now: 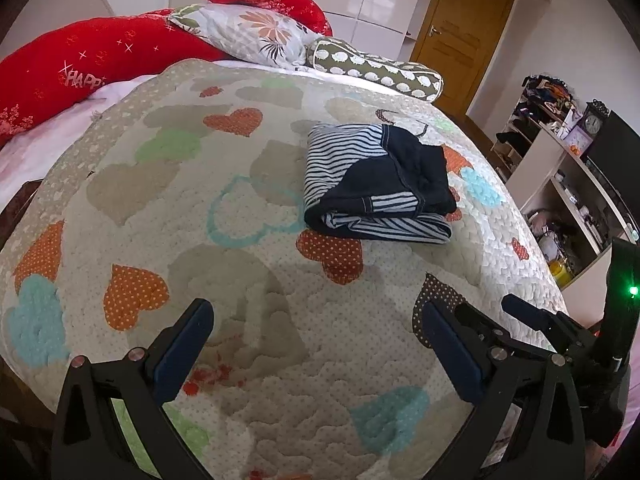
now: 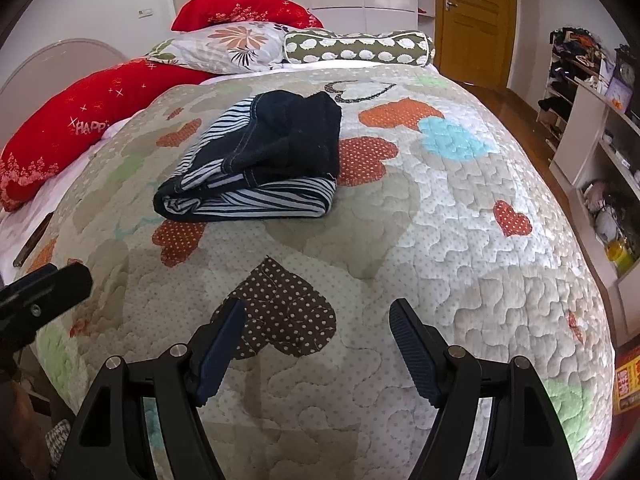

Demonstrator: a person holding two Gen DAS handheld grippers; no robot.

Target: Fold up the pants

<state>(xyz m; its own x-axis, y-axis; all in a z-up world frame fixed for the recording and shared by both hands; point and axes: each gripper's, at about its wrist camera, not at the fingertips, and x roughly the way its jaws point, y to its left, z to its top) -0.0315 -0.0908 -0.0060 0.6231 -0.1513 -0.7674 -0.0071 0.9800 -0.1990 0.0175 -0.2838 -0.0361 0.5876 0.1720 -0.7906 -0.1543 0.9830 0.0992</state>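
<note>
While both tools hover low over the near end of the bed [image 2: 460,208], the pants [image 1: 376,184] sit folded into a compact bundle on the heart-pattern quilt [image 1: 248,264], well ahead of the fingers and touched by neither. Bundle: dark navy fabric on top, striped lining showing at the folded edges; in the right wrist view it lies left of centre [image 2: 260,160]. Left hand-held gripper [image 1: 318,316]: jaws spread wide, nothing between them, only quilt below. Right hand-held gripper [image 2: 318,316]: also wide apart, empty, over a brown dotted heart patch [image 2: 288,312]. The right tool shows at the right edge of the left view [image 1: 536,320]. Head of bed: red pillows [image 1: 100,60], floral pillow [image 1: 256,32], dotted bolster [image 1: 380,68]. Wooden door [image 2: 476,16] behind, shelving unit [image 2: 592,132] on the right.
</note>
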